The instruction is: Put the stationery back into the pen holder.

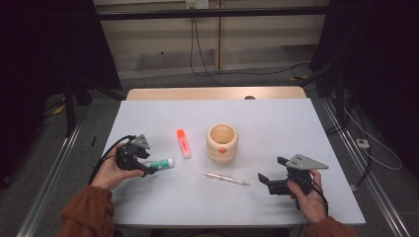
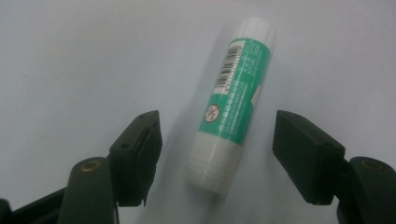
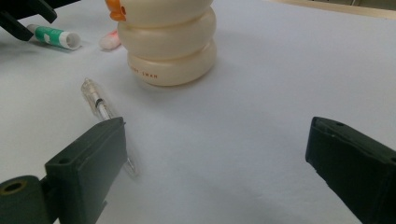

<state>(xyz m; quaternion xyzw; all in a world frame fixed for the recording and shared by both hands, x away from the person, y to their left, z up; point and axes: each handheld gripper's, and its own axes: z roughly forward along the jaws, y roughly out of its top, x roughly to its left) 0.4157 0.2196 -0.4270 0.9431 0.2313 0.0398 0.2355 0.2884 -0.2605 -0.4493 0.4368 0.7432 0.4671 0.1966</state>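
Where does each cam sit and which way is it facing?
High view: above the person's side, looking forward and down on the table; both hands and forearms show.
Left gripper view: on the left gripper, looking down at the glue stick.
Right gripper view: on the right gripper, looking level toward the cup.
Shared: glue stick.

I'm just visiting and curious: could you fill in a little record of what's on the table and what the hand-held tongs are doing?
surface: white table
left tongs: open, jaws either side of the glue stick, not touching it
right tongs: open, holding nothing
glue stick: green and white, lying flat
holder: cream ringed cup, upright, mid-table
pen: clear, lying in front of the cup
highlighter: orange, left of the cup
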